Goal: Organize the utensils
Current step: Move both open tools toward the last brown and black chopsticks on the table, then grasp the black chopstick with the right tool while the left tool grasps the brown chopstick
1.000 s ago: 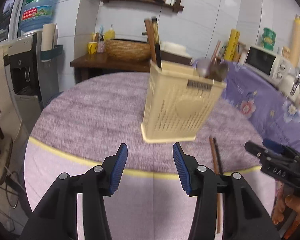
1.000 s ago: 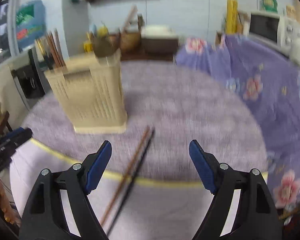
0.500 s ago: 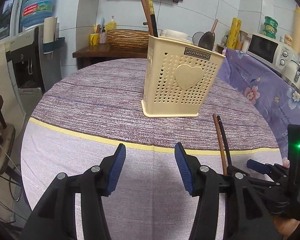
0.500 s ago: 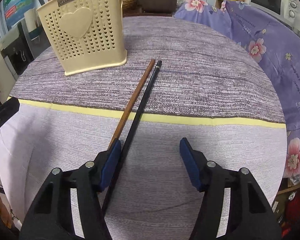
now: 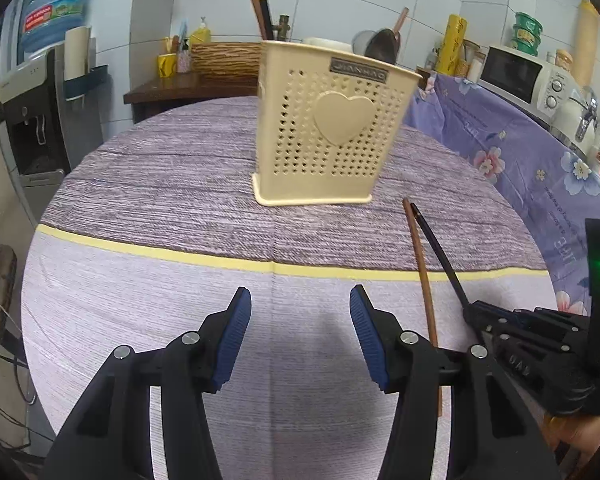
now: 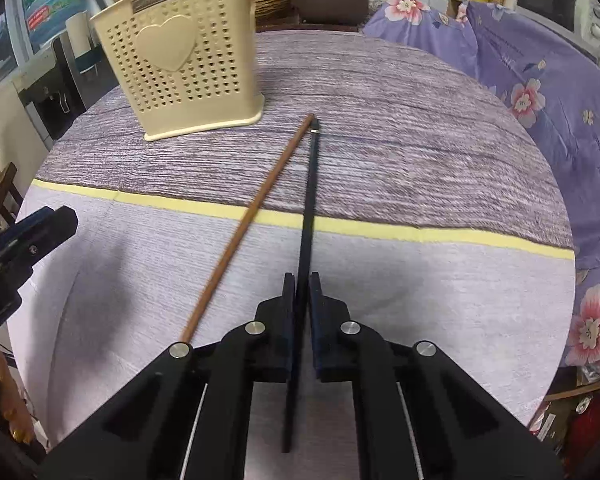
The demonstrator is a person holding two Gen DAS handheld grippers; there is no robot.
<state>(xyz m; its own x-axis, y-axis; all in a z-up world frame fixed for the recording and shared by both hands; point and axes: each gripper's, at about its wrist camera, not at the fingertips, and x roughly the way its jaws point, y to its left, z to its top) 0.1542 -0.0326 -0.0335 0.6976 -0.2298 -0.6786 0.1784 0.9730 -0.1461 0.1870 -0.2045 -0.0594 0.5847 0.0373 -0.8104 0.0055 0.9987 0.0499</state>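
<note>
The black chopstick (image 6: 309, 200) is pinched between my right gripper (image 6: 300, 292), low in the frame's centre; the brown chopstick (image 6: 256, 208) lies just left on the table (image 6: 420, 160). My left gripper (image 5: 296, 320) hangs parted, empty. Upper left, the cream utensil basket (image 6: 180, 64) holds chopsticks and a ladle (image 5: 382, 46).

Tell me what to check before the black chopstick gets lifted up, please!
1. Right gripper shut on the black chopstick: ok.
2. Brown chopstick outside the grip, lying on the table: ok.
3. Left gripper open, holding nothing: ok.
4. Holder standing upright: ok.
5. Free room inside the holder: cannot tell.
6. Grip near the chopstick's middle: not ok; it sits toward the near end.
</note>
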